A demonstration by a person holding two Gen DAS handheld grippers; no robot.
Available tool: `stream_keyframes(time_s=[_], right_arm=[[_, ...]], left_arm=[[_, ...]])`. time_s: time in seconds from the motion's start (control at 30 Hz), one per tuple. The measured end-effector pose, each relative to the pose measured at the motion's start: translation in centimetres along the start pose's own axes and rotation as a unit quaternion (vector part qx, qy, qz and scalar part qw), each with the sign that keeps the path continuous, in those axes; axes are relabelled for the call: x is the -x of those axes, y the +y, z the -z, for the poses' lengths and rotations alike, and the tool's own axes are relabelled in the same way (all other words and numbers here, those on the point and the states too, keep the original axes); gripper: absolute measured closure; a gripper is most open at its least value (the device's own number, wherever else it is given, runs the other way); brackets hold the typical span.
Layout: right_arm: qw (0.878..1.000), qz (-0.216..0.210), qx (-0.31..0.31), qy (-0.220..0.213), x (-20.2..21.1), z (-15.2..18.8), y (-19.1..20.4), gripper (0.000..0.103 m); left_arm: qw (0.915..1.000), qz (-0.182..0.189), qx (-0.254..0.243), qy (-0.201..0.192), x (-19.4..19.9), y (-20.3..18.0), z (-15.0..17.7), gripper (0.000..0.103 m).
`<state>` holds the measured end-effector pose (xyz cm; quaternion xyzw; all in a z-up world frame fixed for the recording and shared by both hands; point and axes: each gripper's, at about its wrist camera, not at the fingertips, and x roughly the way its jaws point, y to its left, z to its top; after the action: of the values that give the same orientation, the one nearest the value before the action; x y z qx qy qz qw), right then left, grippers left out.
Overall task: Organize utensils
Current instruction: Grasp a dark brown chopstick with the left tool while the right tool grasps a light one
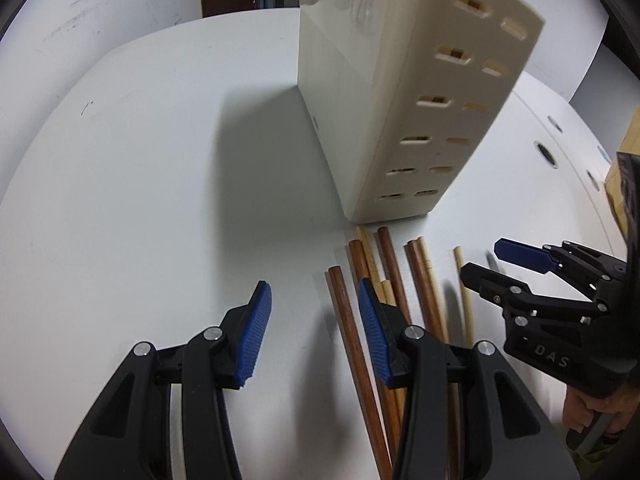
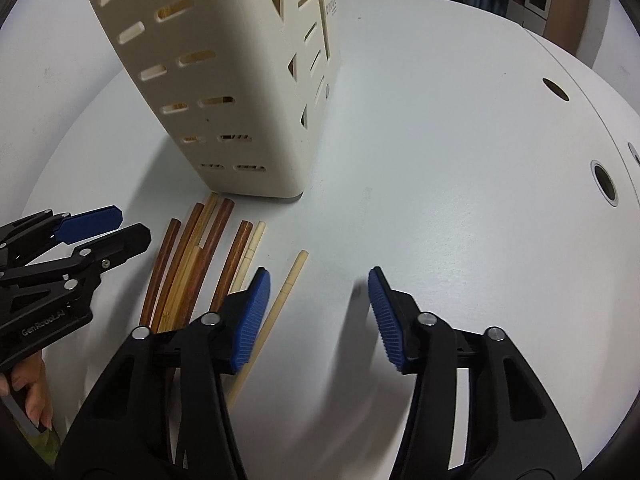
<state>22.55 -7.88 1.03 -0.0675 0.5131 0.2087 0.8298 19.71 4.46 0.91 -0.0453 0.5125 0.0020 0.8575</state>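
chopsticks lie loose at lower left below the holder; light, stiff, slippery, so we'd pinch mid-shaft. left gripper and right gripper gape wide, empty.

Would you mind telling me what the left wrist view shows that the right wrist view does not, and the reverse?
Only the left wrist view shows the cardboard box at its right edge. Only the right wrist view shows the holder's stepped side with triangular cutouts. Both show the cream utensil holder on the white table, the loose chopsticks before it, and both hand-held grippers, left and right, open.
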Motion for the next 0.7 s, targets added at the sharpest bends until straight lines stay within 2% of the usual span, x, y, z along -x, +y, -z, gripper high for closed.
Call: stream_keyframes(time_s=[0.1,0.37,0.47,0.53,0.67,0.7], right_arm=[[1.000,0.007,0.003,0.000,-0.2,-0.1,0.3,0.057],[1.000,0.027,0.014,0.003,-0.1,0.1,1.5,0.065],[0.999,0.035,0.014,0.004,0.1,0.3,2.0,0.073],[0.999,0.032,0.010,0.003,0.1,0.3,2.0,0.077],[1.000,0.027,0.005,0.001,0.2,0.4,1.3,0.087],[1.000,0.021,0.001,0.002,0.3,0.4,1.1,0.092]], left_arm=[[1.0000,-0.001,0.000,0.002,-0.5,0.0,-0.1,0.059],[0.9998,-0.011,-0.009,0.013,-1.7,-0.6,-0.1,0.059],[0.9995,-0.019,-0.016,0.018,-2.0,-0.8,0.0,0.071],[0.9989,-0.032,-0.031,0.016,-2.3,-1.2,-0.2,0.075],[0.9988,-0.032,-0.035,0.014,-2.4,-1.3,-0.5,0.078],[0.9987,-0.033,-0.035,0.014,-2.2,-1.0,-0.5,0.084]])
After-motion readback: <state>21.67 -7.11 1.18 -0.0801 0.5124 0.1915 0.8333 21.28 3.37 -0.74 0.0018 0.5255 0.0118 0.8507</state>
